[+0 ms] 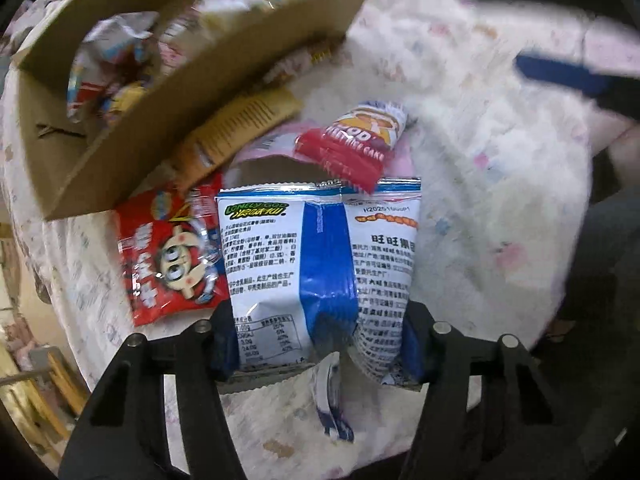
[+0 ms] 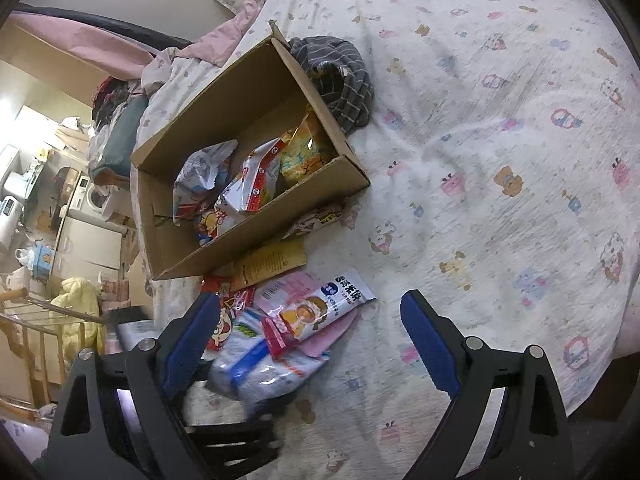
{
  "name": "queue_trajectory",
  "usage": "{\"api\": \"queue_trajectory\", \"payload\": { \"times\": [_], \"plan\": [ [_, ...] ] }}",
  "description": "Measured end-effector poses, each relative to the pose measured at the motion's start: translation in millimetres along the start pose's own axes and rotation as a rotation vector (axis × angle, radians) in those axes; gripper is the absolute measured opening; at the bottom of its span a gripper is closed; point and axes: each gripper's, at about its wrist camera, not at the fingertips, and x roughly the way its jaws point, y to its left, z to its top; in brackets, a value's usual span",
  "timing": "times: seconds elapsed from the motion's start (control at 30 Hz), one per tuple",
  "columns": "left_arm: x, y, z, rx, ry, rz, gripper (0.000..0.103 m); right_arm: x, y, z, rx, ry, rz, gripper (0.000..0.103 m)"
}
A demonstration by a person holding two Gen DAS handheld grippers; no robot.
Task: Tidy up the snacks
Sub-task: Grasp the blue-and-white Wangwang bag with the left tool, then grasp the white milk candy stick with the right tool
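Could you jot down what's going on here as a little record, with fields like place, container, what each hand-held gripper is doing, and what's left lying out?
Place: bed with a cartoon-print sheet
Container: open cardboard box, several snack bags already inside
Left hand-held gripper: pointing down, pads pressing both sides of a blue-and-white snack bag
Right hand-held gripper: open, nothing between its pads
Left out: red cartoon-face packet, rice cake packet, yellow packet, all beside the box
Other: grey striped cloth behind the box
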Motion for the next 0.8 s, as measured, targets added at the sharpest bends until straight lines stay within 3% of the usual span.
{"api": "queue_trajectory", "payload": {
  "times": [0.23,0.37,0.47,0.63,0.73,0.8],
  "plan": [
    [-55.3,56.2,-14.5,-0.150,-0.111,-0.052,0.057,7.4,-3.1,-0.3,0.025,0.033,0.016,0.094],
    [-69.9,87.6,-18.0,-0.228,-0.170,-0.029,0.057,18.7,-3.7,-0.6,0.051,0.081,0.037,0.093],
    [-66.8,107.6,-19.0,-0.309,-0.186,-0.033,0.057,35.8,-2.1,-1.4,0.085,0.144,0.055,0.081],
    [-43.9,122.8,-19.1,-0.386,-0.184,-0.058,0.057,73.4,25.6,11.1,-0.033,0.252,-0.036,0.080],
    [-40.9,125.9,-22.5,-0.411,-0.187,-0.080,0.057,87.8,33.3,14.7,-0.078,0.231,-0.121,0.083],
    [-43.6,126.4,-22.6,-0.412,-0.198,-0.081,0.057,102.6,35.5,16.4,-0.087,0.245,-0.159,0.090]
  ]
}}
